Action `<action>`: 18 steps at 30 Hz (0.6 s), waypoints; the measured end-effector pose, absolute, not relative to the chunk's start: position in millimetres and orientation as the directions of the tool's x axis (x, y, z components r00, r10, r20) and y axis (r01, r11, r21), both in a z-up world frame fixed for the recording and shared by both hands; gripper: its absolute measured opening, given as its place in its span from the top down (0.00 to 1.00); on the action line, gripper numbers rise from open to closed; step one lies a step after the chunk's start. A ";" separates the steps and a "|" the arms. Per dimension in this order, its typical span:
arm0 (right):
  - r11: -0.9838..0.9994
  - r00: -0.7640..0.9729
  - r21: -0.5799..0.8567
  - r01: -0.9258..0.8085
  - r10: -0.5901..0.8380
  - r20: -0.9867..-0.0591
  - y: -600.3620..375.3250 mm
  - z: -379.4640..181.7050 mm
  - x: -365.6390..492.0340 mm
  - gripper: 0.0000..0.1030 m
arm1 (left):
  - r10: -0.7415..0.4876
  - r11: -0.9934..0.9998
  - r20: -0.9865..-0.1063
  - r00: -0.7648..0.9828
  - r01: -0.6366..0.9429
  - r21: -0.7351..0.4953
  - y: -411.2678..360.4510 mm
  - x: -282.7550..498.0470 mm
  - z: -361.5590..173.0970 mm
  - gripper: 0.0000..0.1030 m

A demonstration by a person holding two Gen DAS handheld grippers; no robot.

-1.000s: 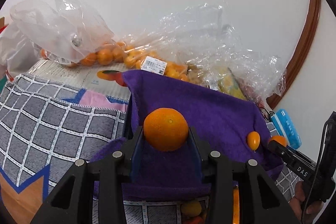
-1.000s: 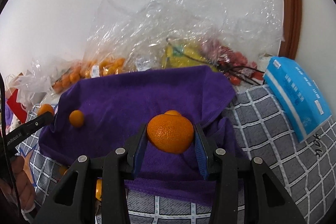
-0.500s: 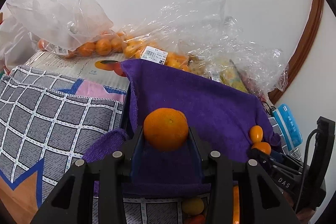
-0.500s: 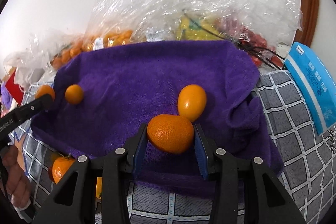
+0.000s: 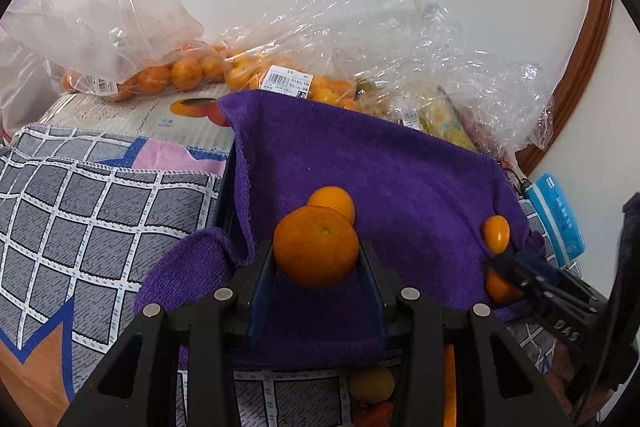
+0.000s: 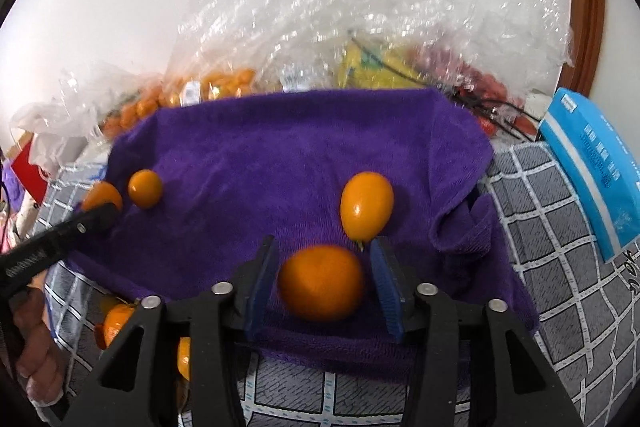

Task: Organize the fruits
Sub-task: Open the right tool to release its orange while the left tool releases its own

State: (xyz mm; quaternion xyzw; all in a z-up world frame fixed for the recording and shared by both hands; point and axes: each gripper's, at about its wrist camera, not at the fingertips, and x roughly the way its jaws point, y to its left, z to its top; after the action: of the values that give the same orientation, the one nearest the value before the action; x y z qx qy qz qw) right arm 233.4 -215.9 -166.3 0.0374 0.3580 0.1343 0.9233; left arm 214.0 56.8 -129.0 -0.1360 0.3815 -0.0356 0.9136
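Left gripper (image 5: pixel 316 263) clamps an orange (image 5: pixel 316 246); right gripper (image 6: pixel 322 281) gapes around a tangerine (image 6: pixel 321 282)

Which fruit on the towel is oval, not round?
The glossy fruit just past the right gripper: egg-shaped. The orange between its fingers and the small fruit by the left gripper are round.

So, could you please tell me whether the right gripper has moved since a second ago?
Yes: the right gripper advanced over the purple towel, toward the oval kumquat.
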 end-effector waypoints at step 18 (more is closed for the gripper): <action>0.975 0.778 0.123 -0.187 0.223 -0.587 -217.8 -154.8 223.1 0.43 | -0.175 0.964 -0.670 0.722 -0.012 -0.265 53.2 209.1 -123.6 0.54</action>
State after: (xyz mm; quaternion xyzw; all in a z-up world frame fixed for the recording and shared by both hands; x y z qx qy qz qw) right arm 223.1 -217.8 -154.8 0.0289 0.3146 0.1087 0.9425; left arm 209.1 53.2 -123.6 -0.1261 0.3705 -0.0445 0.9192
